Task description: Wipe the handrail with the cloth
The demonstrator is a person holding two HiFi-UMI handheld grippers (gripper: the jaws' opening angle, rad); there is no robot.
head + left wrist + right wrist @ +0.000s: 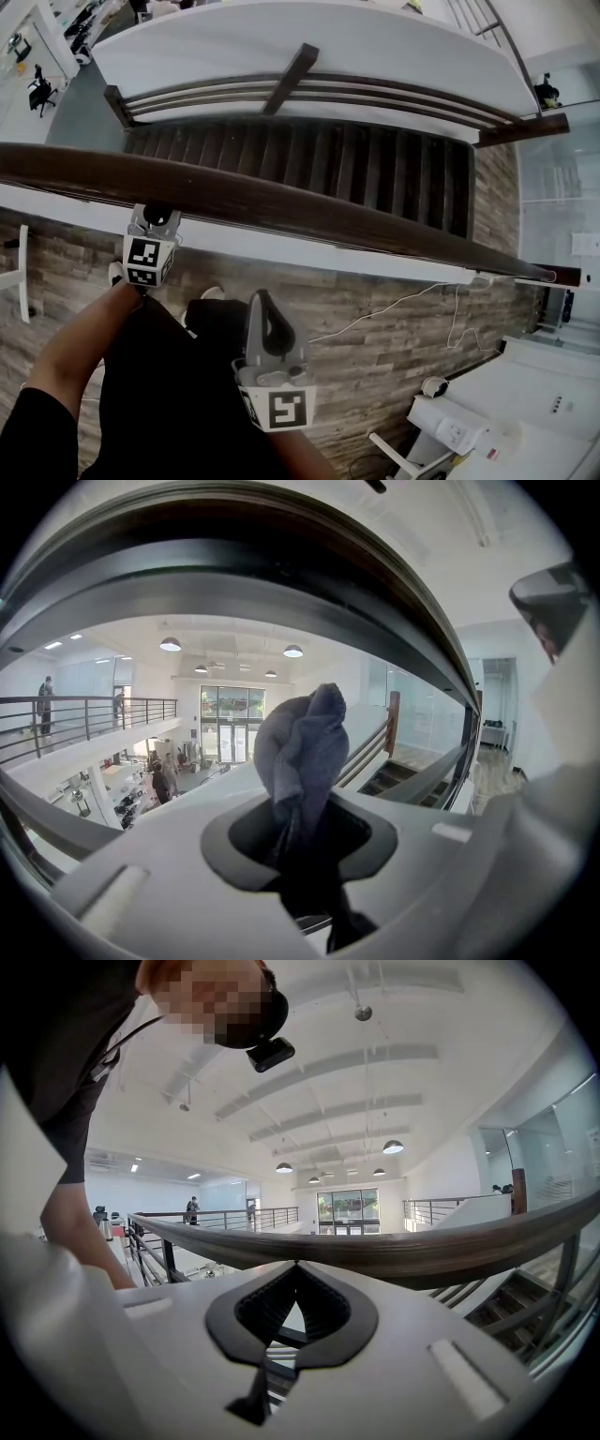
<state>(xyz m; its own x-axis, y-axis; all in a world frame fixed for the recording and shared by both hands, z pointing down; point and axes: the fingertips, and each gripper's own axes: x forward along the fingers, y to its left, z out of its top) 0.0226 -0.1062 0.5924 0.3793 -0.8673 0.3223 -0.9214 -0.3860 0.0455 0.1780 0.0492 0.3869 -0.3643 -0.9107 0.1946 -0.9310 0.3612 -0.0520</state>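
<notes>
Arm: The person's left arm [70, 352], bare below a dark sleeve, reaches forward from the bottom left of the head view.
Right gripper: The right gripper [262, 305] is held low and nearest the body. It points up toward the rail but stays well short of it. Its own view shows the black jaws meeting at their tips with nothing between them.
Left gripper: The left gripper [154, 217] is farther forward, and its front end sits at the near edge of the rail. Its jaws are clamped on the cloth.
Cloth: The cloth [305, 742], a bunched grey-blue wad, stands up out of the left jaws just beneath the rail. No view shows whether it touches the wood.
Handrail: The dark wooden handrail [300, 208] runs across the head view from the left edge down to the right. In the left gripper view it fills the upper part as a broad dark band.
Floor: The wood-plank floor [375, 361] lies under the grippers, crossed by a thin white cable [375, 314].
Stairs: Beyond the rail, dark stairs [309, 159] drop away with their own rails alongside.
Hall: Far off there is an open hall with a balcony railing [94, 710], round ceiling lamps [170, 644] and small figures [161, 780] on the level below.
</notes>
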